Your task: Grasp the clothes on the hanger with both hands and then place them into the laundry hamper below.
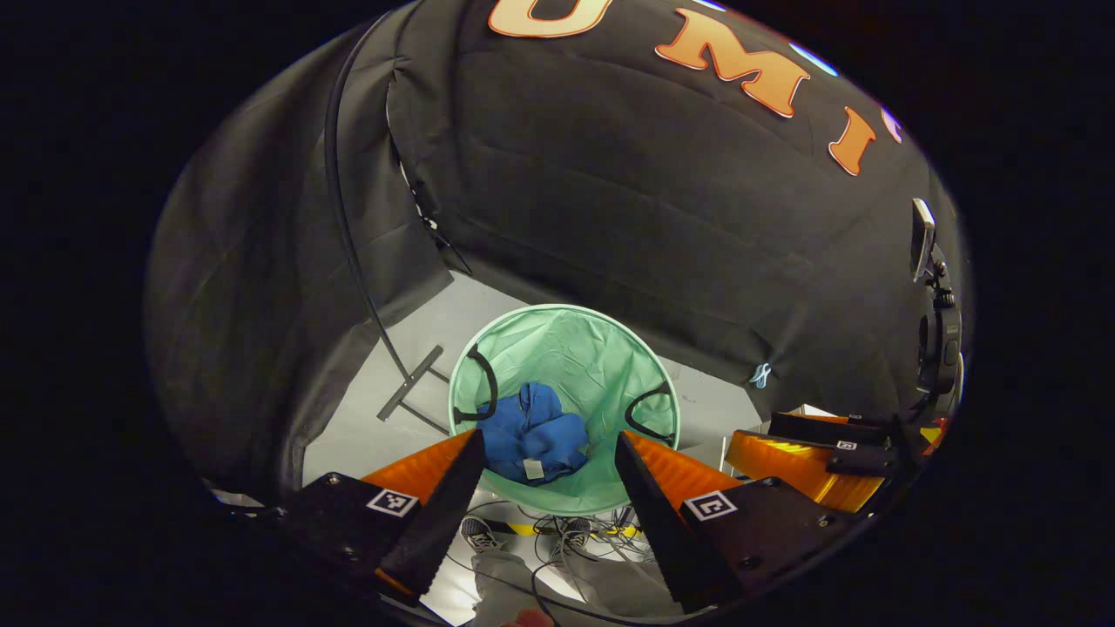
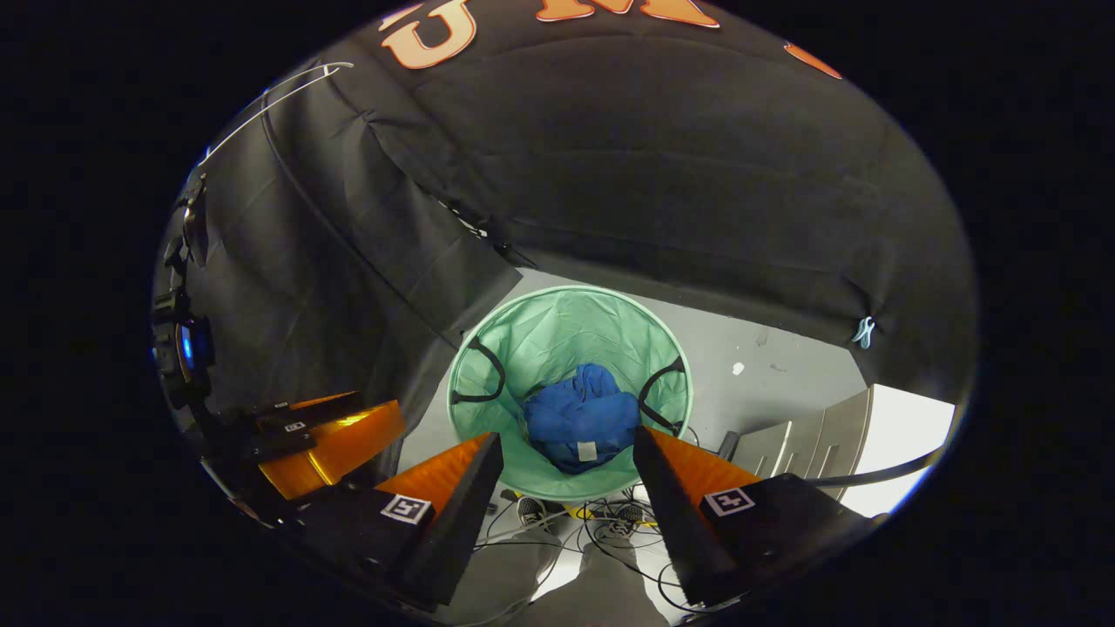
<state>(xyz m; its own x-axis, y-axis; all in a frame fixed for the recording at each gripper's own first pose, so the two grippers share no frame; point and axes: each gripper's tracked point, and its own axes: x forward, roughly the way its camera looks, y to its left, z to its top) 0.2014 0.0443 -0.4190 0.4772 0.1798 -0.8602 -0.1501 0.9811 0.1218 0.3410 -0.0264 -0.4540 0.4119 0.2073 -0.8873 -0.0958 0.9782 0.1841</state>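
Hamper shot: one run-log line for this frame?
blue garment: in green hamper | left claw: open, above | right claw: open, above | stage: placed

hamper [image 1: 601, 348]: thin cloth, showing a slight sheen and creasing
clothes [image 1: 540, 431]: soft matt cloth, lying crumpled
floor [image 2: 766, 366]: looking smooth, matt

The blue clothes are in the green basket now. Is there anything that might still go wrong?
Maybe two small things. The cables lie loose on the floor right by the person's shoes, so a step back might catch one. The laundry hamper looks like soft fabric, and both grippers, left and right, hang open just above its rim, so a bump could tip it. The blue clothes sit well inside and look safe.
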